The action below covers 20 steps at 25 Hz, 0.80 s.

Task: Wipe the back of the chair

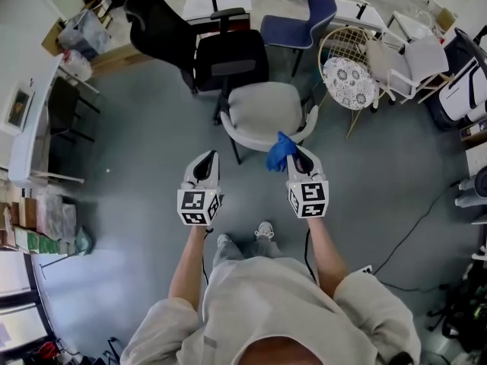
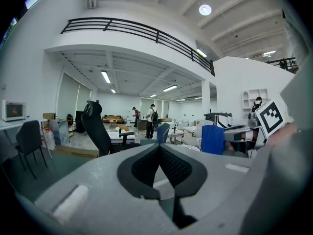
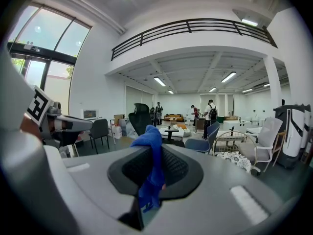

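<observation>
Blue soft cloth: light and floppy, so it will bunch up. I think it is best pinched by a thick fold, with a loose bit left out to rub with.
Right gripper: clamped on the cloth, which pokes up and hangs down between its jaws. The arm reaches straight out in front.
Left gripper: jaws pressed together with nothing in them. This arm reaches out too, beside the right one but apart from it.
Light grey padded chair: on the floor just past the grippers, its curved back turned to the person. It looks firm and should stay put under a soft push. The cloth is at the back's right end; I cannot tell if it touches.
Black office chair: behind the grey one.
</observation>
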Tool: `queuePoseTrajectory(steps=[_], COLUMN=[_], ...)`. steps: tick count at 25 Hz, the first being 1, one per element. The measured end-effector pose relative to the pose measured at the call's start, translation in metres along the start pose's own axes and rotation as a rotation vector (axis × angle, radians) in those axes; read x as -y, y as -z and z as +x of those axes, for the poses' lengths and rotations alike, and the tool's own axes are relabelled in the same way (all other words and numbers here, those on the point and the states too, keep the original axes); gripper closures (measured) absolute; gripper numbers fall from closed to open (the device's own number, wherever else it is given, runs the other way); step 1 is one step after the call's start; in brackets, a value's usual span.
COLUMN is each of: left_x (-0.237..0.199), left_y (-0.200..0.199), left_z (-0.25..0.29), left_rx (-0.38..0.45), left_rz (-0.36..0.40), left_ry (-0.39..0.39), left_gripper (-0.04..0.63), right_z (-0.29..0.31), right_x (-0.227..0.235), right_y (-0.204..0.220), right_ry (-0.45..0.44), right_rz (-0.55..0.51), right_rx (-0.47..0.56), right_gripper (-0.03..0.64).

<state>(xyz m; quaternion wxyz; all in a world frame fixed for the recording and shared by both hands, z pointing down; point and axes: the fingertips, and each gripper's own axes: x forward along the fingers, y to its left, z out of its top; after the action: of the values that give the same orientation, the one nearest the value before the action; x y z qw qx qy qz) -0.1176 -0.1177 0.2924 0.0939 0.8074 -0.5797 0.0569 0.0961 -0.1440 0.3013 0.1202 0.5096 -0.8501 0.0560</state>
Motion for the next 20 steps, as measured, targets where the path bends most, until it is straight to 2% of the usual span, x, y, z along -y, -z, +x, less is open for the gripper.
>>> queuePoseTrajectory(steps=[13,20], left_x=[-0.061,-0.075], left_y=[0.039,0.081], left_z=[-0.004,-0.002], left_rx=[-0.039,-0.069], left_rz=[-0.023,-0.047], left_ry=[0.149,0.213], left_gripper=[0.591,0.591], right_z=[0.016,0.012], right_x=[-0.061,-0.082], right_y=[0.017,0.040], right_ry=[0.136,0.218], right_rz=[0.008,0.020], right_rx=[-0.036,-0.045], right_gripper=[0.577,0.577])
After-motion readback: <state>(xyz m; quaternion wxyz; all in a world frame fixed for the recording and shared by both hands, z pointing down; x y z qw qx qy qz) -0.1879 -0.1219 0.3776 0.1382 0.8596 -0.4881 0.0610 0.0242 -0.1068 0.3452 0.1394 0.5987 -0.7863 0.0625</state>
